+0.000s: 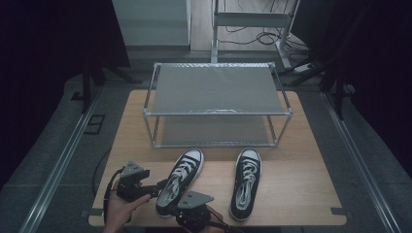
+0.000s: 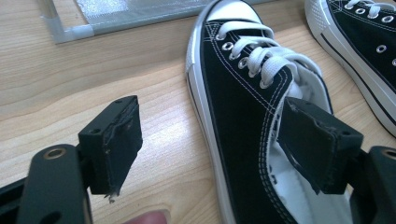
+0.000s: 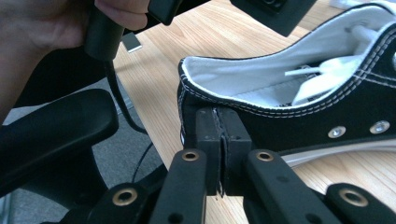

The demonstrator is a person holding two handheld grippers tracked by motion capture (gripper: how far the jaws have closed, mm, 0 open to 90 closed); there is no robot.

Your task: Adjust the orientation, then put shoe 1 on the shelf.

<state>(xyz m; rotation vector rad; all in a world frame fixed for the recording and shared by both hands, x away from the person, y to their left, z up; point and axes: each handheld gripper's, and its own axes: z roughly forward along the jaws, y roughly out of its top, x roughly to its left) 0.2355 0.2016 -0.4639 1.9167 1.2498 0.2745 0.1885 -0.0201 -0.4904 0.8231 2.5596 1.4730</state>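
**Left shoe in hand, rack waiting**

The left gripper [image 1: 154, 188] stands part open at the left shoe [image 1: 180, 180]: one jaw is inside the shoe's opening, the other is outside over bare wood, and neither pad presses on the side wall. Just right of it, the right gripper [image 3: 219, 135] has its jaws closed together with nothing between them, their tips touching or just short of the shoe's heel; I cannot tell which. The shoe lies on the table [image 1: 301, 194] near the front edge, toe pointing at the rack [image 1: 218, 112].

This looks like the start of the pick-up. The next move calls for the left jaws to close on the side wall, then a lift toward a shelf.

The right shoe [image 1: 245, 183] lies well apart on the table. Both shelves of the rack are bare.
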